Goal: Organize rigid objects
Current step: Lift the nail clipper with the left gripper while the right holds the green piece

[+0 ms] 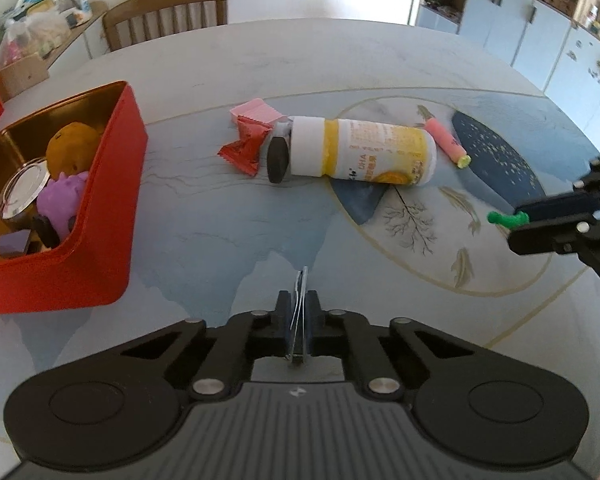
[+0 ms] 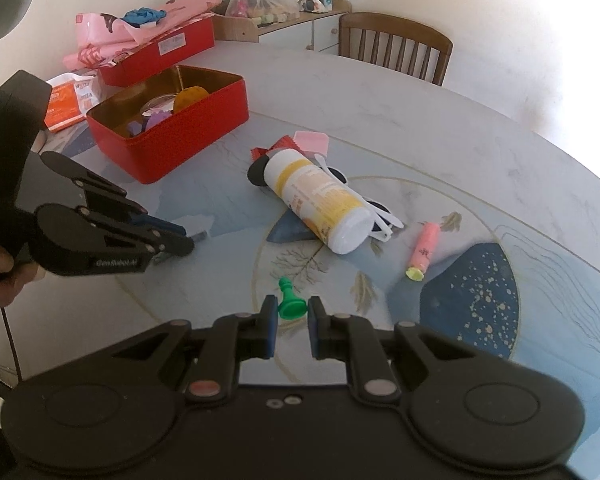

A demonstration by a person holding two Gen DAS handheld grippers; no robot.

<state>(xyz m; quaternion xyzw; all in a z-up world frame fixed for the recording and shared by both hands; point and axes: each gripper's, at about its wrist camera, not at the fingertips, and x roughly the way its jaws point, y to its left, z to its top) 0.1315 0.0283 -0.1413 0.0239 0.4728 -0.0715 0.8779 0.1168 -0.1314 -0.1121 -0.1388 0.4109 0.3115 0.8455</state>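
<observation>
With several things already gathered in the red tin (image 1: 112, 208), a thin metal clip (image 1: 300, 312) is pinched by the left hand-held gripper (image 1: 299, 312) and a green pawn (image 2: 290, 304) by the right hand-held gripper (image 2: 292, 314), while a bottle (image 1: 364, 150), wrappers and a pink tube (image 1: 448, 142) are left on the tabletop (image 1: 220, 220).

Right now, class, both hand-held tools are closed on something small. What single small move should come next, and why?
Probably carry the left tool, shut on a thin metal clip-like piece, up and left towards the open red tin box. The box sits on that side and already holds sorted items. The right tool can follow with its green plastic chess pawn.
</observation>
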